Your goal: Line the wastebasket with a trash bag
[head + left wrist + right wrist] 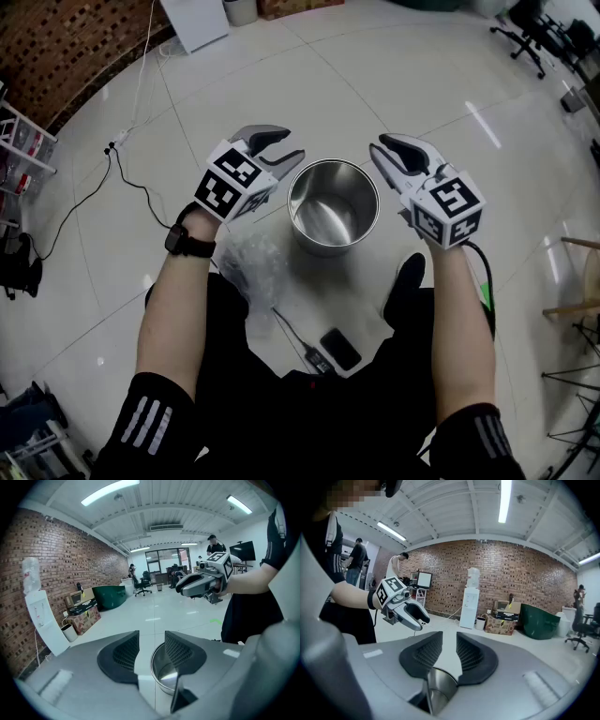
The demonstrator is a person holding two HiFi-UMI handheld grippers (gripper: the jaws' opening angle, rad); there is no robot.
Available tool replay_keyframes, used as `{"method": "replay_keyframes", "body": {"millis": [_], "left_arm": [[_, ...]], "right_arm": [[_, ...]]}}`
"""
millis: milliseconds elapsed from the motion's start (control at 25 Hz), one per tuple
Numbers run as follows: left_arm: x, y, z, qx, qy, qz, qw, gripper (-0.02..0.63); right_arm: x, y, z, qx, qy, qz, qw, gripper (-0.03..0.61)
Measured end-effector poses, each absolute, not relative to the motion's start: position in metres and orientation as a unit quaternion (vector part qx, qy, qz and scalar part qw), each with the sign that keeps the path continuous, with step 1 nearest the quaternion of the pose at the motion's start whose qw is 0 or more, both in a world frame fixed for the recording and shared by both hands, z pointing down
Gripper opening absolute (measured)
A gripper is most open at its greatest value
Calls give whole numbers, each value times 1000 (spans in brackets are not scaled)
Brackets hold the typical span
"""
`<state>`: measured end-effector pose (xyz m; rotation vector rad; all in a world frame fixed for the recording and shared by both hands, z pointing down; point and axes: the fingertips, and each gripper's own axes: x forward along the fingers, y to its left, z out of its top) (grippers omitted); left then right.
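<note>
A shiny steel wastebasket (333, 211) stands upright and unlined on the white floor in front of the seated person. My left gripper (281, 147) hovers just left of its rim, jaws apart with nothing between them. To the right of the rim, my right gripper (389, 155) is also open and holds nothing. A crumpled clear trash bag (253, 267) lies on the floor near the left forearm, untouched. In the left gripper view the wastebasket (164, 672) shows below the open left gripper (152, 644), with the right gripper (187, 585) beyond. The right gripper view shows the wastebasket's rim (438, 686) under the right gripper (449, 648).
A black phone (339, 349) on a cable lies between the person's legs. A wire shelf (23, 141) stands at the far left, with a cord (122, 178) trailing across the floor. An office chair (525, 33) is at the back right. A water dispenser (469, 597) stands against the brick wall.
</note>
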<state>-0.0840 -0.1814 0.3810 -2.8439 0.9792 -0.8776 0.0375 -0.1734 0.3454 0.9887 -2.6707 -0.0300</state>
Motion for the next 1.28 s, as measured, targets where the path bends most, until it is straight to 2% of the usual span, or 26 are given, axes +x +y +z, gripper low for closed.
{"method": "replay_keyframes", "body": {"millis": [40,360,720,1280], "left_arm": [[-85,-182,385,-906,312,-285,3,167],[-95,-181,409,-894,310,-323,-9,183],[-140,-170,503,-845,298,-439,-66,199],[-182,-100,684,-754,196,-581,-236,235]], "right_arm": [[39,-175,346,346,-927,-10,146,114],[35,-175,344,343,-928,-5,144,120],[11,-176,334,320,-939,-3,128,119],[-11,-176,340,304,-942,-12,140,118]]}}
